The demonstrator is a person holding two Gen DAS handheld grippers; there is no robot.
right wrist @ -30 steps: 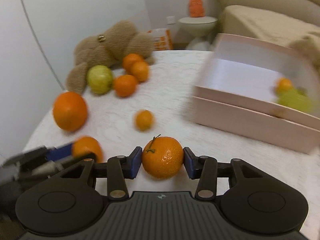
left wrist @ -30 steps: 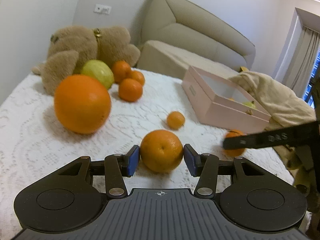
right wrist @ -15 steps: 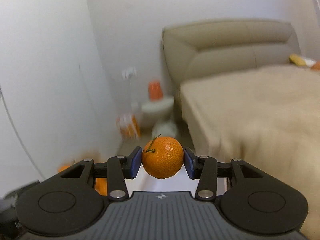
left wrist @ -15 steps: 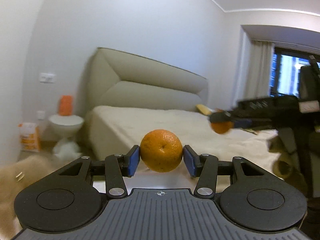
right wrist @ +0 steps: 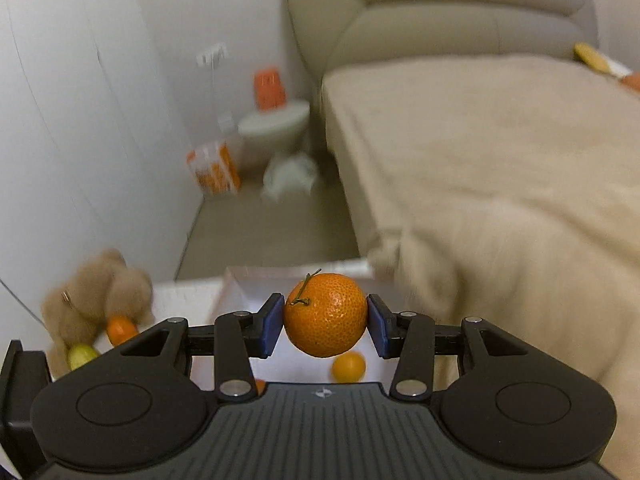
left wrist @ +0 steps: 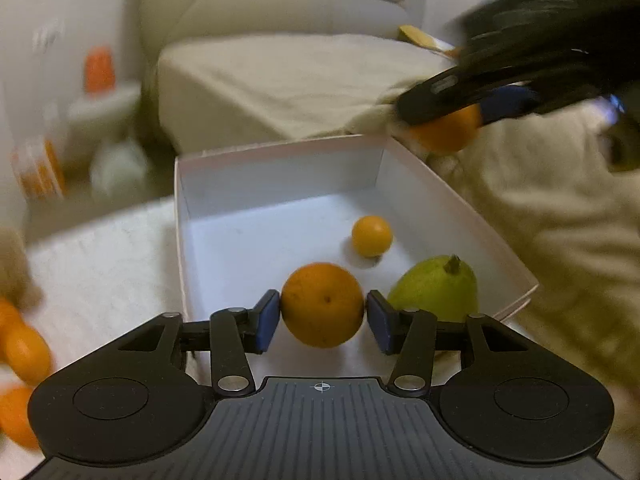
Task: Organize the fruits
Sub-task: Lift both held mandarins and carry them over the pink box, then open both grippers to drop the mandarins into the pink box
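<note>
My left gripper (left wrist: 322,323) is shut on an orange (left wrist: 322,305) and holds it above the near end of the pink box (left wrist: 280,152). Inside the box lie a small orange (left wrist: 371,236) and a green pear (left wrist: 436,290). My right gripper (right wrist: 325,326) is shut on a stemmed mandarin (right wrist: 325,314), held high over the box (right wrist: 240,276). The right gripper with its mandarin (left wrist: 446,132) also shows blurred at the upper right of the left wrist view, above the box's far right corner.
More oranges (left wrist: 24,354) lie on the white lace table (left wrist: 100,264) at left. A teddy bear (right wrist: 96,292) with an orange (right wrist: 120,328) and a green fruit (right wrist: 82,356) sits beside the box. A beige bed (right wrist: 480,140) and blanket (left wrist: 560,220) are at right.
Both grippers lifted their fruit off the table, swung upward, and now tilt down over the box. The left one has come above the box's near end. Both grips are unchanged.
</note>
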